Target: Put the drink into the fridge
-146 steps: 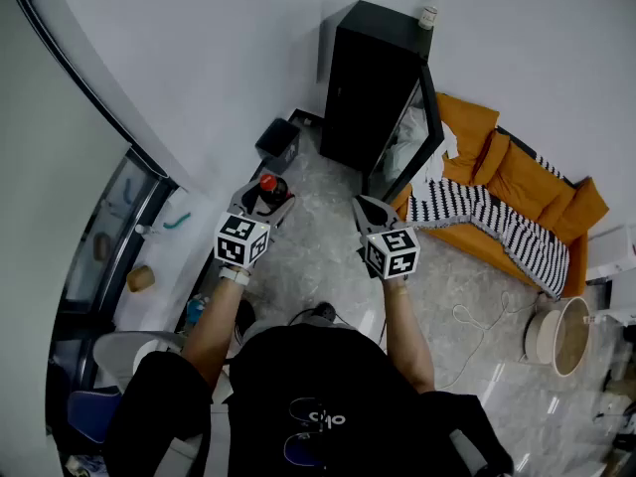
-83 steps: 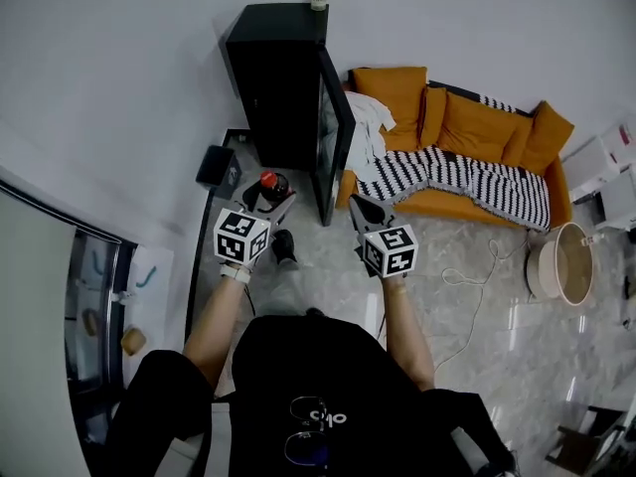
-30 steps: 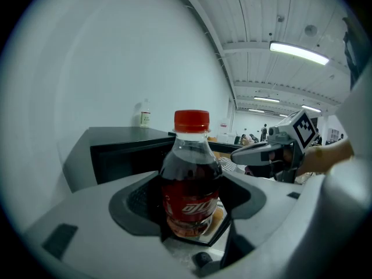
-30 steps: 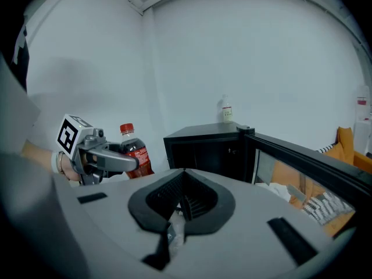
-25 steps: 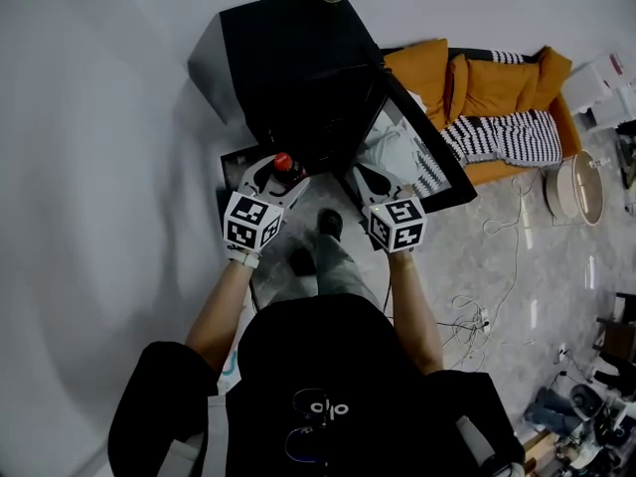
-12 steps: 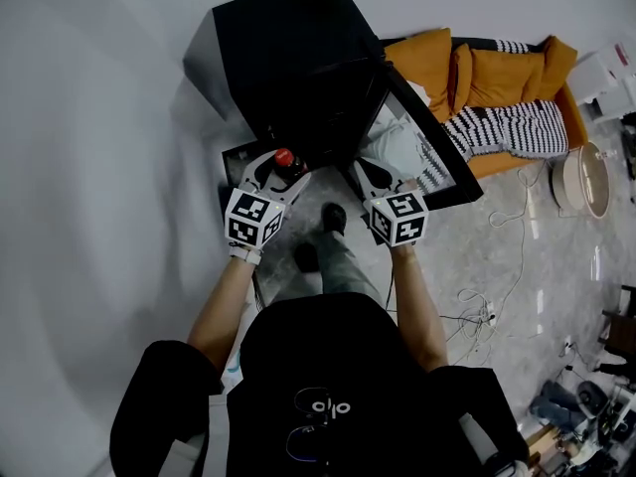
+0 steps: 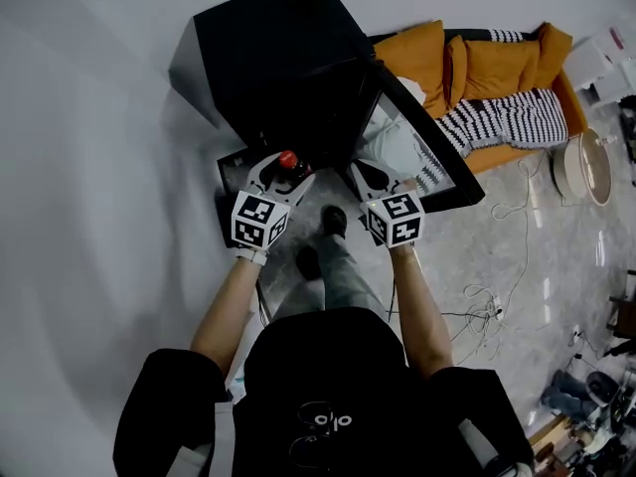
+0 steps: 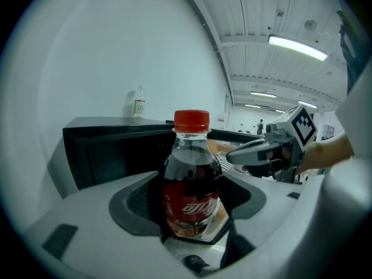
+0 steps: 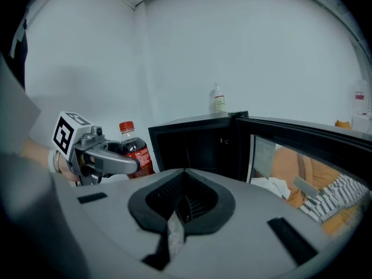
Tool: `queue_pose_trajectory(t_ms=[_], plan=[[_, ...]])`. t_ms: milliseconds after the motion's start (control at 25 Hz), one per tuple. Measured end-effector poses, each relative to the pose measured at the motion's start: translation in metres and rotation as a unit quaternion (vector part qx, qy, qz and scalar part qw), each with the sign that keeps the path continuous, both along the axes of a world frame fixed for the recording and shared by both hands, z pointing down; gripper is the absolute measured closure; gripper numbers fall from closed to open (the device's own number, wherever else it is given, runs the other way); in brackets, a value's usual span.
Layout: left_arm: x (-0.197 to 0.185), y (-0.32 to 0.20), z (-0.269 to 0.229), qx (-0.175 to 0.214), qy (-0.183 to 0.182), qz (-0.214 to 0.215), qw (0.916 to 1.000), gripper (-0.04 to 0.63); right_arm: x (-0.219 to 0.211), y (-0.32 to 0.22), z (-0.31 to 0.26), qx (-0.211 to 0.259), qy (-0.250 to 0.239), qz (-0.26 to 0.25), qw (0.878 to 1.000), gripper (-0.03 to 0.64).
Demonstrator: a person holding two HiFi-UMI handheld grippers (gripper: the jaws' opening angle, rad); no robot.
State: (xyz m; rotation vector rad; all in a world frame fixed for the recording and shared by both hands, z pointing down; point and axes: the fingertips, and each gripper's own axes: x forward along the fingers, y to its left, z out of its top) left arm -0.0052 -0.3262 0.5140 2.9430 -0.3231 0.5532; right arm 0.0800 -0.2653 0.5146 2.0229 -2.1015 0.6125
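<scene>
left gripper (image 7: 281, 171) clamped on upright clear plastic cola bottle with red cap (image 8: 192, 173), just in front of open black fridge (image 7: 278, 58) | right gripper (image 9: 183, 172) closed, empty | glass fridge door (image 7: 429, 159) swung right

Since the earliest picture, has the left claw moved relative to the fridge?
Yes. The left claw, shut on the drink, is now at the open fridge front; earlier it was well short.

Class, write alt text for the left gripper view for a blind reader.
A red-capped cola bottle stands upright, clamped in the left tool, before an open black fridge. A small bottle sits on the fridge's top; the right tool shows at right.
</scene>
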Motion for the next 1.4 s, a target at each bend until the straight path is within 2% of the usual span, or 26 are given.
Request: queue_pose_trajectory(t_ms=[680, 1120, 1400], plan=[[0.07, -0.03, 0.077, 0.0, -0.013, 0.018, 0.9997, 0.291, 0.056, -0.033, 0.062, 0.007, 0.01, 0.037, 0.999, 0.609], [0.1, -0.049, 0.145, 0.009, -0.019, 0.026, 0.9994, 0.291, 0.073, -0.062, 0.14, 0.003, 0.019, 0.018, 1.0, 0.609], [0.108, -0.052, 0.192, 0.001, -0.036, 0.027, 0.999, 0.291, 0.08, -0.059, 0.191, -0.016, 0.002, 0.022, 1.0, 0.609]])
